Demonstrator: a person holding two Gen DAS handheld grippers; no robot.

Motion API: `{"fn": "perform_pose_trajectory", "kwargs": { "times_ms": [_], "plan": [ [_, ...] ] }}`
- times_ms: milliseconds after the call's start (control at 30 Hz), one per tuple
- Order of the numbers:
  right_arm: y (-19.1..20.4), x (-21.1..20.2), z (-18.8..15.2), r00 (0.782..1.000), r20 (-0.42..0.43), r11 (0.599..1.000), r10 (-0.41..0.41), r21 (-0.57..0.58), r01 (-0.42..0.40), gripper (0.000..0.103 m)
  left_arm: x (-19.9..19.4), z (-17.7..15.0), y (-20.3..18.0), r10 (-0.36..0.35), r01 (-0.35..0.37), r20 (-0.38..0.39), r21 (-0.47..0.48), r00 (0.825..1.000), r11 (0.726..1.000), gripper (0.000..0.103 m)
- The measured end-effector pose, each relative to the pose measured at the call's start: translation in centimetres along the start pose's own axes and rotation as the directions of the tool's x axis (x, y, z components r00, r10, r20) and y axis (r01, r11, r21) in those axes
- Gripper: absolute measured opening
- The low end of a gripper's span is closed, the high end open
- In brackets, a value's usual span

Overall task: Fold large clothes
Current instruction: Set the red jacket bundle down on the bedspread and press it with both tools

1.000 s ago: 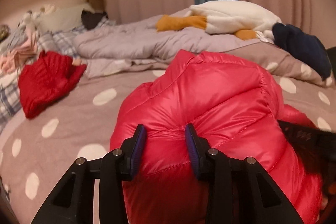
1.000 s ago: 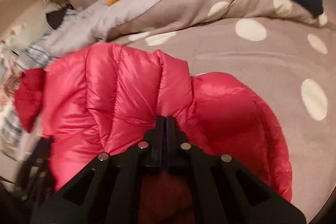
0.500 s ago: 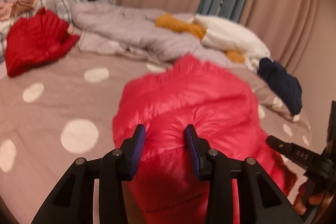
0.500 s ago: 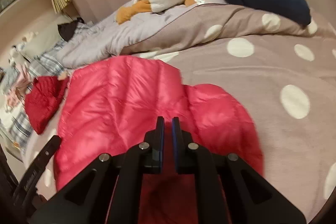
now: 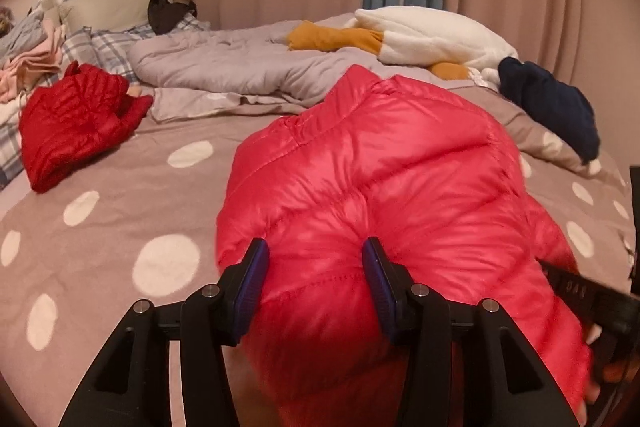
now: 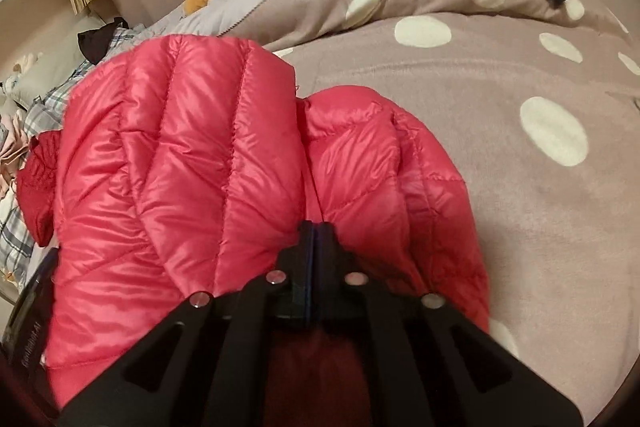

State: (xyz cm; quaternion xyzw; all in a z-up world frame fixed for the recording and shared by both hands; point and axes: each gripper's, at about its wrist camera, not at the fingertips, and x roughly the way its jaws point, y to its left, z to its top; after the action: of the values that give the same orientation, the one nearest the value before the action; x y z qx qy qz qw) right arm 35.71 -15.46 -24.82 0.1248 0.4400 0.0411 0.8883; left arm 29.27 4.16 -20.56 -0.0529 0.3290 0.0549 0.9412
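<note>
A shiny red puffer jacket [image 5: 380, 195] lies bunched on the polka-dot bed cover [image 5: 120, 211]. My left gripper [image 5: 314, 263] is open, its blue-padded fingers [image 5: 252, 279] straddling a puffy fold of the jacket near its lower edge. In the right wrist view the jacket [image 6: 180, 163] fills the centre-left. My right gripper [image 6: 316, 231] is shut, its fingertips pressed together against the jacket near the seam between body and sleeve; I cannot tell whether fabric is pinched between them. The right gripper's body shows at the far right of the left wrist view [image 5: 584, 291].
A second darker red jacket [image 5: 76, 123] lies crumpled at the left. A grey duvet [image 5: 224, 67], a white and orange plush garment [image 5: 420, 39] and a navy garment [image 5: 552, 107] lie at the back. Plaid pillows [image 5: 100, 47] and piled clothes sit far left.
The right gripper closed from slightly open half a second ago to shut on the jacket's surface. The left gripper stayed open and moved lower and closer over the jacket.
</note>
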Motion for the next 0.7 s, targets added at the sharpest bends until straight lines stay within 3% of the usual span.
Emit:
{"fn": "perform_pose_trajectory", "kwargs": {
  "times_ms": [33,167,267,333,400,567,700],
  "plan": [
    [0.1,-1.2,-0.1,1.000,0.005,1.000,0.018,0.011,-0.018,0.010,-1.5,-0.2,0.7,-0.041,0.041,0.019,-0.030,0.999,0.999,0.048],
    [0.4,-7.4,-1.1,0.980,0.135,0.989,0.147,-0.006,-0.147,0.012,-5.2,-1.2,2.0,-0.171,0.179,0.080,-0.116,0.982,0.977,0.048],
    [1.3,-10.2,-3.0,0.967,0.156,0.978,0.204,-0.079,-0.193,0.025,-4.2,-2.8,0.8,-0.205,0.204,-0.005,-0.080,0.979,0.976,0.048],
    [1.6,-8.9,-4.1,0.977,0.075,0.978,0.198,-0.082,-0.192,0.024,-3.1,-4.2,-0.3,-0.177,0.177,-0.016,-0.034,0.984,0.984,0.049],
    [0.8,-5.0,-6.2,0.983,-0.053,0.984,0.175,-0.039,-0.177,0.021,-1.3,-5.6,-0.9,-0.135,0.133,-0.068,-0.034,0.988,0.991,0.050],
    [-0.7,-2.8,-8.0,0.976,-0.039,0.977,0.213,0.012,-0.213,0.018,0.1,-6.2,-0.6,-0.163,0.158,-0.094,-0.065,0.982,0.985,0.052],
    [0.2,-3.0,-8.0,0.984,-0.049,0.985,0.173,-0.012,-0.174,0.018,0.5,-5.8,-0.5,-0.169,0.163,-0.097,-0.073,0.981,0.984,0.055]
  ]
}}
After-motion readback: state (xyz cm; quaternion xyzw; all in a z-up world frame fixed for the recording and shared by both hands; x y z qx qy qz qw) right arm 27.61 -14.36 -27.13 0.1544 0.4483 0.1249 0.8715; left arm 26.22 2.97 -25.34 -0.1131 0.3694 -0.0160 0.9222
